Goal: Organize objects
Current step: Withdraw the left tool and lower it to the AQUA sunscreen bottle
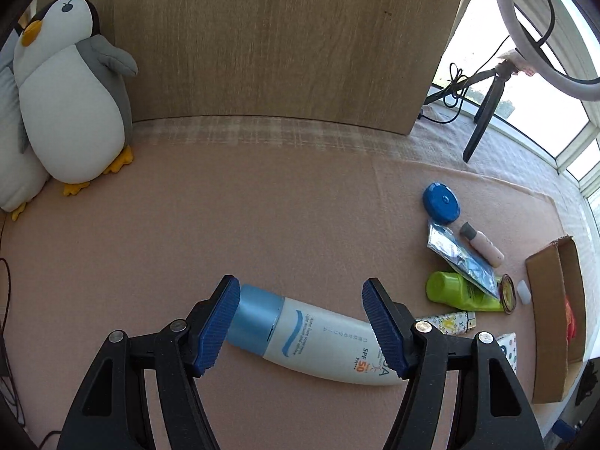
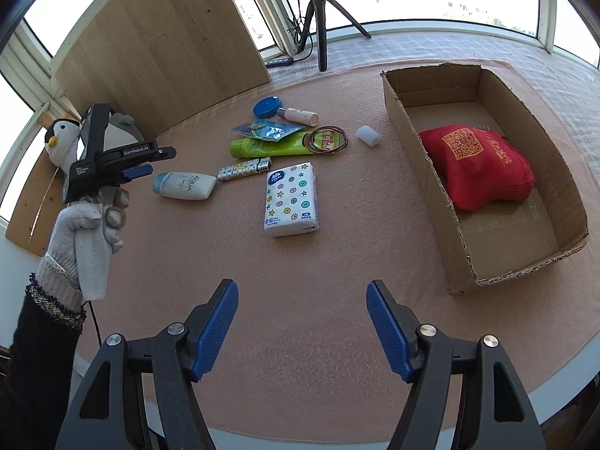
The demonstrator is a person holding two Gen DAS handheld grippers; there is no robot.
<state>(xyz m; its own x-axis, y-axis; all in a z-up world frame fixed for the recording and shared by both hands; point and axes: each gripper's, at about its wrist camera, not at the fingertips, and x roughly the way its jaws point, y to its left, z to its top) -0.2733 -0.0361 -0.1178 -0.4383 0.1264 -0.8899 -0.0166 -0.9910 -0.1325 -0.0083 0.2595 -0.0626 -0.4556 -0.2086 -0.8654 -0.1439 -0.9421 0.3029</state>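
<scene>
Left gripper (image 1: 301,322) sits low over the pink felt-covered table (image 1: 262,225), blue-padded fingers spread wide either side of a white sunscreen tube with a pale blue cap (image 1: 315,341). The tube lies flat at lower centre of the left wrist view, cap toward the left finger; whether the pads touch it, I cannot tell. In the right wrist view that same gripper (image 2: 140,170) shows at mid left, held by a hand in a grey knit glove (image 2: 88,240), its blue tip just beside the tube's cap (image 2: 183,185).

Right gripper (image 2: 302,324) hovers at the bottom of its frame, fingers wide apart, nothing between them.

Centre frame there: a white tissue pack printed with stars and dots (image 2: 290,198), a patterned lighter (image 2: 243,168) just beside the tube, a lime-green tube (image 2: 262,146) with a silvery-blue foil packet (image 2: 262,130) lying across it, thin hair ties (image 2: 326,138) looped over its end, a round blue tape measure (image 2: 267,107), a small beige bottle (image 2: 298,115), a small white cylinder (image 2: 368,135).

Right side: an open brown cardboard box (image 2: 420,150) holding a red cloth pouch (image 2: 480,167). Upper left of the left wrist view: a grey-and-white plush penguin (image 1: 71,101) against a wooden board (image 1: 281,37).
</scene>
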